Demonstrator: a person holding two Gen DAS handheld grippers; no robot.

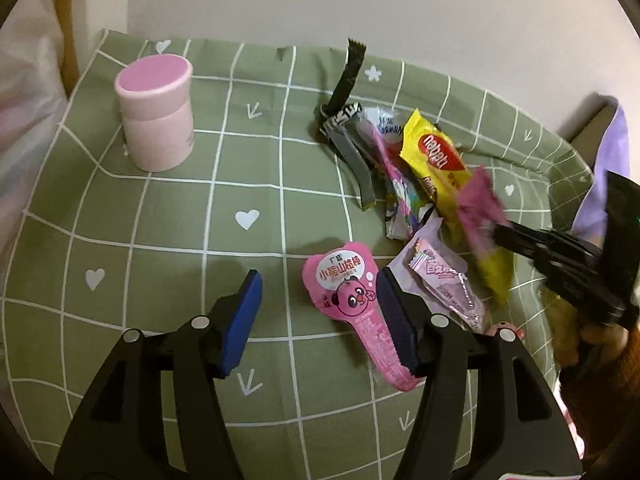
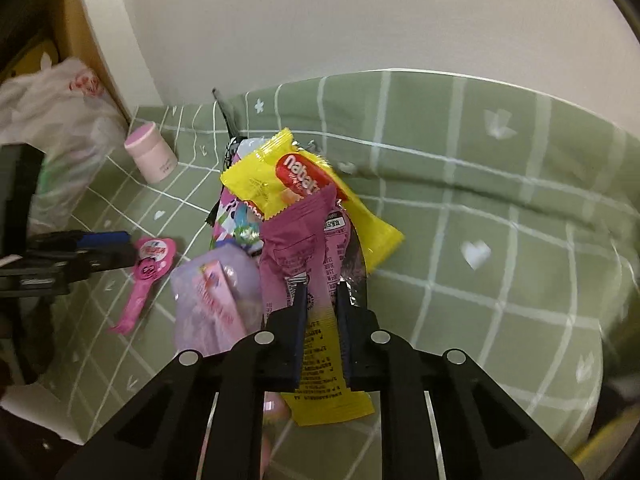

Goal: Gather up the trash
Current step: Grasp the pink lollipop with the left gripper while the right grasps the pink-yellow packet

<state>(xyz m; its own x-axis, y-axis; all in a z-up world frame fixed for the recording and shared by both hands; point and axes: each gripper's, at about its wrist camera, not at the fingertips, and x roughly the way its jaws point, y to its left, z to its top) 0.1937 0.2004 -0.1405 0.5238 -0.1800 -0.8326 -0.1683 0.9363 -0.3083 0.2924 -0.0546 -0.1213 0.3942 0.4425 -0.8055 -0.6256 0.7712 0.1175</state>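
Snack wrappers lie in a heap on the green checked cloth (image 1: 160, 260). My left gripper (image 1: 316, 284) is open just above the cloth, its right finger touching a pink lollipop-shaped wrapper (image 1: 352, 300), also in the right wrist view (image 2: 148, 272). My right gripper (image 2: 322, 292) is shut on a magenta wrapper (image 2: 296, 248), which shows blurred in the left wrist view (image 1: 478, 204). Under it lie a yellow Nabati wrapper (image 2: 288, 184) (image 1: 436, 156), a pale pink packet (image 1: 444, 280) (image 2: 212, 300), a colourful wrapper (image 1: 400, 192) and a black wrapper (image 1: 348, 120).
A pink round canister (image 1: 156, 112) (image 2: 151, 154) stands at the far left of the cloth. A white plastic bag (image 2: 52, 108) hangs at the left edge. A white wall (image 1: 360, 0) runs behind. A purple cloth (image 1: 608, 152) lies at the right.
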